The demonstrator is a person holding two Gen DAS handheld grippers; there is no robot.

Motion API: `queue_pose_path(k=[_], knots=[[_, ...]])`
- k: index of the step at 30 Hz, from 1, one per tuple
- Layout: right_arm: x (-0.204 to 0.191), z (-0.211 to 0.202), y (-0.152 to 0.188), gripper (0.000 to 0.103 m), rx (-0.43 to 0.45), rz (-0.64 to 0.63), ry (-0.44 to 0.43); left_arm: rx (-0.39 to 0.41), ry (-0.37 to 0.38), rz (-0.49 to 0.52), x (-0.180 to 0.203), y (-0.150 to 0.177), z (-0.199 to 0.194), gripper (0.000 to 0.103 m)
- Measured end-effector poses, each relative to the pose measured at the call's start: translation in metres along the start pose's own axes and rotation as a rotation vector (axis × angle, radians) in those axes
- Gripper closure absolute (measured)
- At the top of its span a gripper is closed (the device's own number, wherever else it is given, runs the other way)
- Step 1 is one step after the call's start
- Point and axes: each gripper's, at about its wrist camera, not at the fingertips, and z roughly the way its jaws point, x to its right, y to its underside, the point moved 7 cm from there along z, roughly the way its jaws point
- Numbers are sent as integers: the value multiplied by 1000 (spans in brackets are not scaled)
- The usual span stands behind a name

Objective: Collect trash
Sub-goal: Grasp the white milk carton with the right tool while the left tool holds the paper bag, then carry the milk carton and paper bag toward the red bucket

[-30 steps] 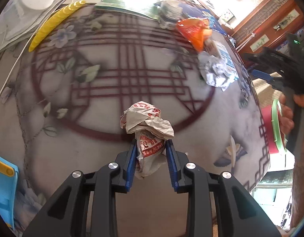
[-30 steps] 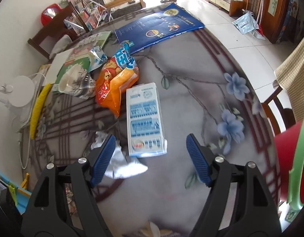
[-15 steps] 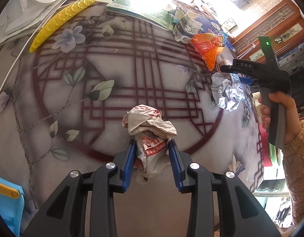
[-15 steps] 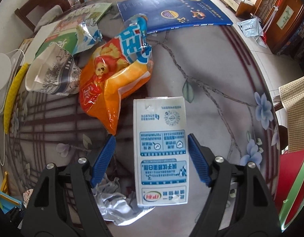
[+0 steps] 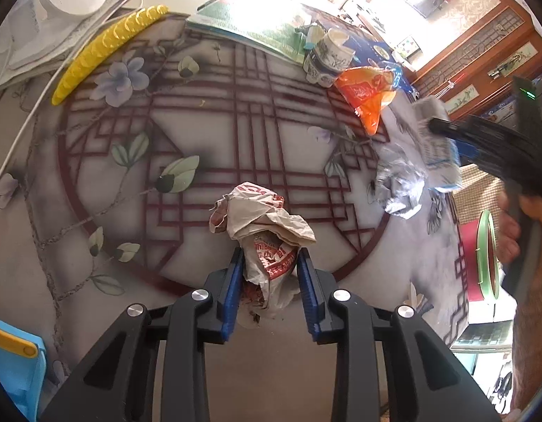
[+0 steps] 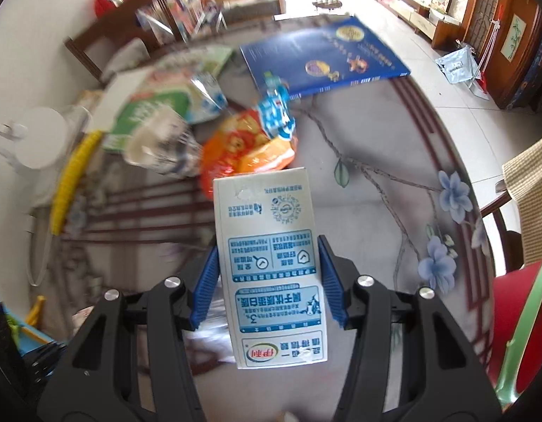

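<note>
Left tongs [image 5: 269, 281] pinch a crumpled wrapper [image 5: 263, 232] between their pads; right tongs [image 6: 267, 277] pinch a milk carton [image 6: 271, 267].

The milk carton [image 6: 271, 267] is smooth printed card. Beside it, the orange snack bag [image 6: 246, 154] is shiny plastic, and the wrapper [image 5: 267, 242] is crinkly paper.

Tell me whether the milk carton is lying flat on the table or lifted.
Lifted, apparently: the milk carton sits clamped between the right gripper's blue pads, tilted above the blurred table.
</note>
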Motion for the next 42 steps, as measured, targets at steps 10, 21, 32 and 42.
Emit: queue_pose_path(k=[10, 21, 32, 42], knots=[[4, -65, 34, 51, 98, 111, -82, 78, 14, 42, 26, -13, -23, 76], [42, -106, 60, 51, 172, 193, -50, 105, 51, 135, 70, -19, -34, 76], [71, -122, 75, 51, 202, 253, -30, 91, 65, 167, 92, -10, -29, 76], [86, -132, 82, 51, 217, 268, -25, 84, 73, 191, 112, -3, -27, 76]])
